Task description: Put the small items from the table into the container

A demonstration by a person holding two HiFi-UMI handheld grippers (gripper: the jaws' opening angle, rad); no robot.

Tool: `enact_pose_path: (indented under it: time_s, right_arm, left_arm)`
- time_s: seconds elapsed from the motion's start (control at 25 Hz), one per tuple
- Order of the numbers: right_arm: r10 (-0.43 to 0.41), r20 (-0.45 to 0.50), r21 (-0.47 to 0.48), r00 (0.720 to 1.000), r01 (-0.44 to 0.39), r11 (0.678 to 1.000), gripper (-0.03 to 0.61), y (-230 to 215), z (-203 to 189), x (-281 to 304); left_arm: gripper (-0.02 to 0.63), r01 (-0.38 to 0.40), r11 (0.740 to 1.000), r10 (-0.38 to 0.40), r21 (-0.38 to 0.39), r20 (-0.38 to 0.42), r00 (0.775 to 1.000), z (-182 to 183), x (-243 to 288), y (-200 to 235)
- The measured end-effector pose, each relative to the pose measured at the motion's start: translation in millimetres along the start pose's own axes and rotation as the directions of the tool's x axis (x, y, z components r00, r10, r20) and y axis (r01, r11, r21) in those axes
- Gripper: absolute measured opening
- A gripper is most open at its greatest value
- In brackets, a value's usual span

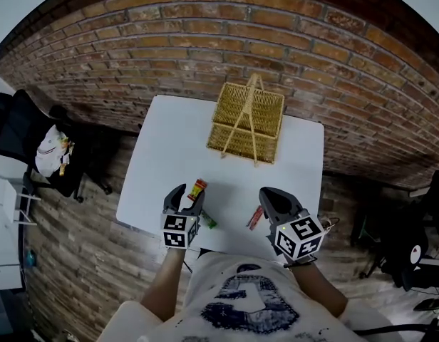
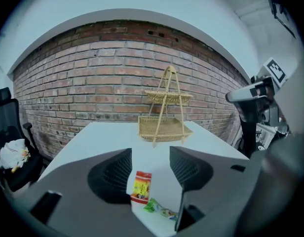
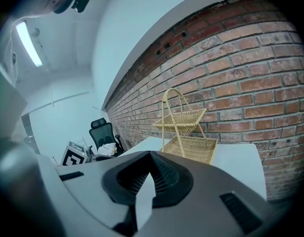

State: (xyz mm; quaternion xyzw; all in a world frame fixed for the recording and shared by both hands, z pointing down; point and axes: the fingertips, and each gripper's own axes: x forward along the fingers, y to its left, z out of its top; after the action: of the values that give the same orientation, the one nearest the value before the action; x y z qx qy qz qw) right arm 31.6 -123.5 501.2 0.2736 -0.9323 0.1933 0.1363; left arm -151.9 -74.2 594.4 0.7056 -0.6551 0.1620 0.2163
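The spread left tongs (image 2: 151,157) straddle the red-yellow packet (image 2: 141,186), its long axis running lengthwise between them; the right tongs (image 3: 151,157), farther off, are pressed together, empty.

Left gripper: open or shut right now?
Open. The left gripper has its fingers wide apart; the red-and-yellow packet lies on the table between them.

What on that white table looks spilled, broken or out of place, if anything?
Nothing stands out. The two-tier woven wicker basket stands upright at the far side of the white table. A small red-and-yellow packet, a green wrapper and a slim red packet lie loose near the front edge, none visibly torn or spilled.
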Motion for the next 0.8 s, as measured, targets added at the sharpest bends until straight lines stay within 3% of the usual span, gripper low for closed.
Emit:
enact_pose_path:
  time_s: [0.8]
  right_arm:
    - [0.007, -0.051, 0.000, 0.999, -0.007, 1.000, 0.020, -19, -1, 26]
  left_arm:
    - [0.272, -0.009, 0.999, 0.003, -0.033, -0.190, 0.982, -59, 53, 18]
